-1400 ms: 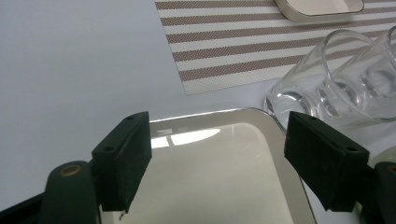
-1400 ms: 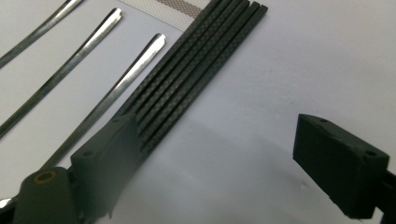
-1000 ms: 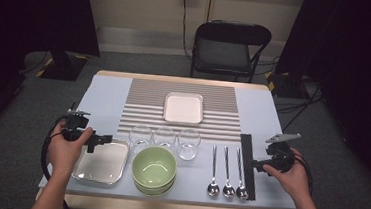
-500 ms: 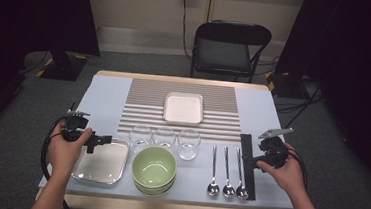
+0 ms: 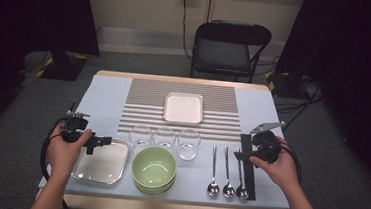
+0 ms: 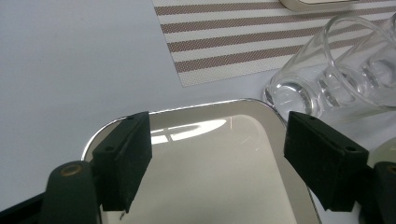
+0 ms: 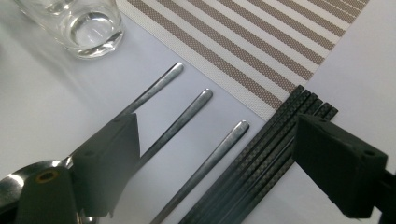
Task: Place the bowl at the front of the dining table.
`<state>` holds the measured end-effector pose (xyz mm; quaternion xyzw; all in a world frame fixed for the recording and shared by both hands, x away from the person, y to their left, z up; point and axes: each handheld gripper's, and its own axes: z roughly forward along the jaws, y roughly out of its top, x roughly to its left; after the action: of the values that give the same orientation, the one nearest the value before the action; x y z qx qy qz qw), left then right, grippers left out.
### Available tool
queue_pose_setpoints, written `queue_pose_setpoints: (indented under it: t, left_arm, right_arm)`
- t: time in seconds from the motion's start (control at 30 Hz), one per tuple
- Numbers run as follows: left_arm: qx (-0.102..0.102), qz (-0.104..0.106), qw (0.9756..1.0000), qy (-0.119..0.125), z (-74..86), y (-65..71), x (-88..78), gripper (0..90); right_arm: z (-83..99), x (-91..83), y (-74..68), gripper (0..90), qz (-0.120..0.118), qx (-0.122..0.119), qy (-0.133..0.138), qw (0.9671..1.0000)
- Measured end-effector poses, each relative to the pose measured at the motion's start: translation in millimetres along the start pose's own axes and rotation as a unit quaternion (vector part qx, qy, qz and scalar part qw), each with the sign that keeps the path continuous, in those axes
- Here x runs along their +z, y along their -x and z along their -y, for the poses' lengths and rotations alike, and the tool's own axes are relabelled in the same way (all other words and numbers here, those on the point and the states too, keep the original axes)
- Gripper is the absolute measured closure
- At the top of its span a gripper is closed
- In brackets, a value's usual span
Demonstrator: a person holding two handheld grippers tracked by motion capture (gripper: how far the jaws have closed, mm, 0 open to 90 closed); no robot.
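Note:
My left gripper (image 5: 101, 141) hovers open over the far left corner of a shiny metal tray (image 5: 99, 164) at the table's front left. In the left gripper view its jaws (image 6: 217, 135) span the tray's (image 6: 210, 177) rounded corner with nothing between them. My right gripper (image 5: 240, 155) hangs open just above the black chopsticks (image 5: 248, 170) and three spoons (image 5: 227, 174). In the right gripper view the open jaws (image 7: 217, 144) straddle the spoon handles (image 7: 180, 120) and the chopsticks (image 7: 273, 137).
A stack of green bowls (image 5: 154, 170) sits front centre, behind it three clear glasses (image 5: 164, 136). A white square plate (image 5: 183, 108) lies on the striped placemat (image 5: 143, 101). A black chair (image 5: 225, 50) stands beyond the table's far edge.
My right gripper has moved left and a little down, from the table's right edge to over the chopsticks and spoons. The left gripper stays put.

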<state>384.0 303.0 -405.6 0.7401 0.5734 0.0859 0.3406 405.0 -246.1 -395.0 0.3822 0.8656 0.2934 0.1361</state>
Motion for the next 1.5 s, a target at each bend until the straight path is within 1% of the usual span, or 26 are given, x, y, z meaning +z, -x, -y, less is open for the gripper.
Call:
queue_pose_setpoints:
  t: [0.2, 0.27, 0.33, 0.37, 0.4, 0.43, 0.47, 0.6, 0.7, 0.73, 0.77, 0.83, 0.9, 1.0, 1.1, 1.2, 1.3, 1.33, 1.5]
  left_arm:
    - [-0.002, 0.003, 1.0, 0.002, -0.1, 0.0, -1.2, 23.5]
    - [-0.001, 0.003, 1.0, 0.003, 0.1, -0.8, -1.9, 23.5]
    - [-0.004, 0.005, 1.0, 0.002, 0.3, -0.6, -2.3, 23.5]
    - [-0.003, 0.005, 1.0, 0.003, 0.3, -1.0, -2.6, 23.5]
    - [-0.002, 0.003, 1.0, 0.005, 0.5, -1.8, -2.9, 23.5]
    - [-0.002, 0.003, 1.0, 0.005, 0.5, -1.8, -2.9, 23.6]
    - [-0.003, 0.004, 1.0, 0.005, 0.9, -1.8, -3.1, 23.6]
    - [0.0, 0.005, 1.0, 0.004, 0.9, -1.1, -3.4, 23.5]
    - [0.0, 0.004, 1.0, 0.004, 1.0, -1.3, -3.2, 23.5]
    - [-0.004, 0.006, 1.0, 0.005, 1.2, -1.6, -3.0, 23.5]
    - [-0.004, 0.006, 1.0, 0.005, 1.3, -1.8, -3.1, 23.5]
    - [-0.004, 0.005, 1.0, 0.005, 1.3, -1.9, -3.4, 23.5]
    - [-0.003, 0.006, 1.0, 0.005, 1.5, -1.7, -3.5, 23.5]
    - [0.002, 0.007, 1.0, 0.004, 1.0, -0.6, -3.6, 23.5]
    - [0.001, 0.008, 1.0, 0.004, 0.7, 0.1, -3.5, 23.5]
    - [0.001, 0.008, 1.0, 0.004, 0.3, 0.0, -3.7, 23.5]
    - [0.004, 0.006, 1.0, 0.003, -0.1, 0.5, -3.9, 23.5]
    - [0.005, 0.007, 1.0, 0.004, -0.3, 0.9, -4.0, 23.5]
    - [0.005, 0.006, 1.0, 0.004, -0.4, 2.2, -3.4, 23.4]
  right_arm:
    - [-9.7, 0.2, -4.8, 14.5, -0.003, -0.011, -0.008, 0.9999]
    - [-17.2, 0.4, -7.8, 14.5, -0.008, -0.018, -0.007, 0.9998]
    - [-19.8, 0.8, -8.9, 14.5, -0.009, -0.021, -0.006, 0.9997]
    - [-22.7, 0.7, -10.2, 14.5, -0.007, -0.024, -0.007, 0.9997]
    - [-27.9, 1.7, -12.8, 14.5, -0.013, -0.028, -0.005, 0.9995]
    - [-27.9, 1.7, -12.8, 14.5, -0.013, -0.028, -0.005, 0.9995]
    - [-33.1, 2.9, -15.5, 14.5, -0.015, -0.033, -0.006, 0.9993]
    - [-42.3, 6.3, -21.2, 14.5, -0.022, -0.041, -0.003, 0.9989]
    - [-46.5, 7.4, -24.2, 14.5, -0.021, -0.047, -0.004, 0.9987]
    - [-50.1, 8.7, -27.0, 14.5, -0.027, -0.048, -0.002, 0.9985]
    - [-51.8, 9.1, -28.1, 14.5, -0.027, -0.049, -0.002, 0.9984]
    - [-53.4, 9.5, -29.1, 14.5, -0.027, -0.051, -0.001, 0.9983]
    - [-57.2, 11.5, -32.1, 14.5, -0.034, -0.051, 0.002, 0.9981]
    - [-60.2, 12.9, -35.2, 14.5, -0.034, -0.055, -0.001, 0.9979]
    - [-62.4, 13.2, -36.8, 14.5, -0.035, -0.058, -0.002, 0.9977]
    - [-66.9, 13.4, -39.2, 14.5, -0.041, -0.061, 0.001, 0.9973]
    - [-69.4, 12.9, -40.6, 14.5, -0.038, -0.064, 0.0, 0.9972]
    - [-71.8, 12.7, -42.1, 14.5, -0.042, -0.064, 0.003, 0.9971]
    - [-76.9, 11.3, -46.2, 14.5, -0.045, -0.069, 0.008, 0.9966]
